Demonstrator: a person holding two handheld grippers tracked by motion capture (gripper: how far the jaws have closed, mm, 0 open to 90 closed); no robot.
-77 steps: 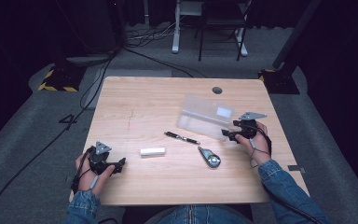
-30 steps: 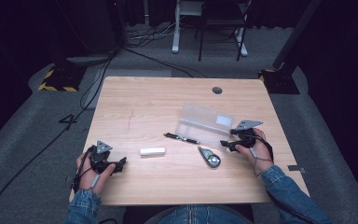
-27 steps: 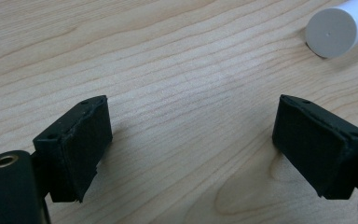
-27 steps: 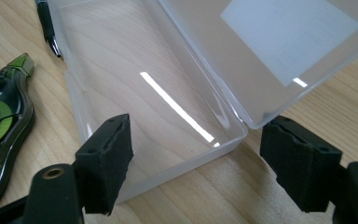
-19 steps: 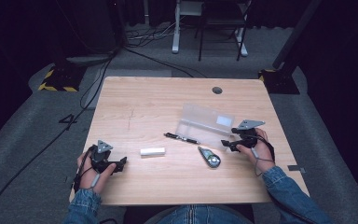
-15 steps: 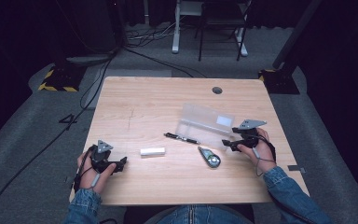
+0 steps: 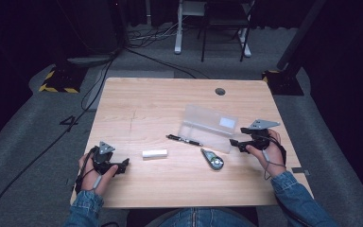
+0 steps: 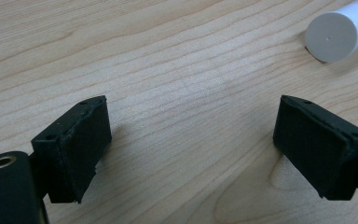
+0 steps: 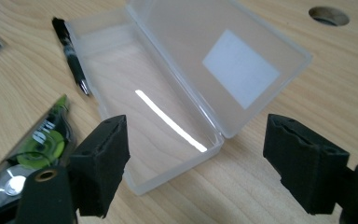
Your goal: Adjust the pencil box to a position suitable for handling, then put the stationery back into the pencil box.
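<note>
Right gripper view looks past the right gripper [image 9: 193, 172], its jaws wide apart and empty after opening a bit more, just in front of the clear plastic case [image 9: 168, 102]. The case lies open on the table [image 7: 160, 104], its long side slanting away, lid tipped back. High view shows the right hand [image 7: 264, 151] raised beside it. The left gripper [image 8: 191, 149] rests low, jaws wide, empty, near a white tube [image 8: 338, 30].

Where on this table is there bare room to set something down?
Free: the far half of the table, left of the cable hole, beyond the white stick. Crowded: near right, where open clear box, pen, tape dispenser cluster by the right gripper.
</note>
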